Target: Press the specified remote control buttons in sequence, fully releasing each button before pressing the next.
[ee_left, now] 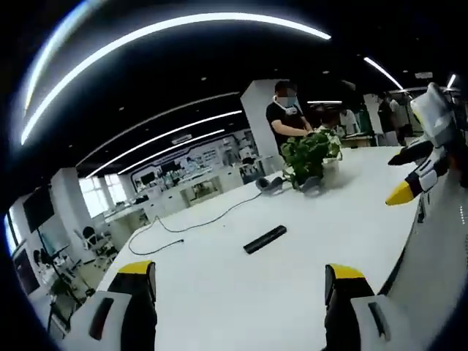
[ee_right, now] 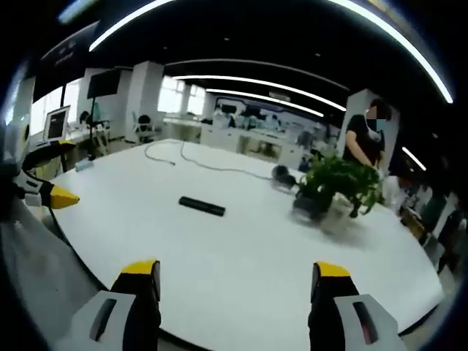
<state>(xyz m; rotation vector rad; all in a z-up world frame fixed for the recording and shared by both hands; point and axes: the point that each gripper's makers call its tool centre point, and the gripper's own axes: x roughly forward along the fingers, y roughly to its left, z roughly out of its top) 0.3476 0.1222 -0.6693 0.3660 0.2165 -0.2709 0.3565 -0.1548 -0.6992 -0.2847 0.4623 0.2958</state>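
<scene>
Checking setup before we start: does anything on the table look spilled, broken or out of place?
Nothing stands out. The remote lies flat on the white table, the potted plant stands upright, and a black cable trails loosely across.

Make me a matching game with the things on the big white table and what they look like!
Things:
1. remote control
2. potted plant
3. cable
4. left hand-held gripper

Descriptions:
A. green and leafy
B. jaws apart, yellow tips
C. flat black bar lying alone mid-table
D. thin dark line snaking across the table

Pairs: 1-C, 2-A, 3-D, 4-B
</scene>
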